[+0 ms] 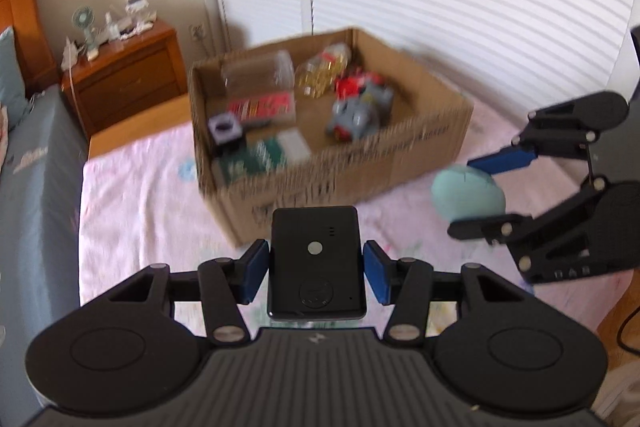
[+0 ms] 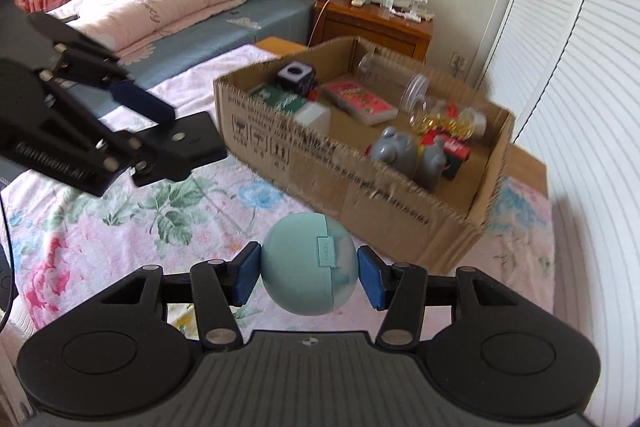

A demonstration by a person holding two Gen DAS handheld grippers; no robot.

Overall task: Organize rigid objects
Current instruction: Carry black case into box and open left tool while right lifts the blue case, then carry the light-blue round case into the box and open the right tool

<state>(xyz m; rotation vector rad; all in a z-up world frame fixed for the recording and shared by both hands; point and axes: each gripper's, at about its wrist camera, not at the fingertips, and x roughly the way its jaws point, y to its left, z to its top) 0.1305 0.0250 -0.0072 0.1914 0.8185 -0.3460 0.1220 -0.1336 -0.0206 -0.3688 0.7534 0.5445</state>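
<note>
The left tongs pinch a flat black box between their blue pads, up in the air over the flowery pink bed cover. The right tongs pinch a round light-blue ball case the same way, also up above the bed cover and near the front of the cardboard box. The cardboard box sits on the bed with its top open, and inside are a gray toy, a red card box, a clear jar of gold bits, a small purple cube and a green pack.
</note>
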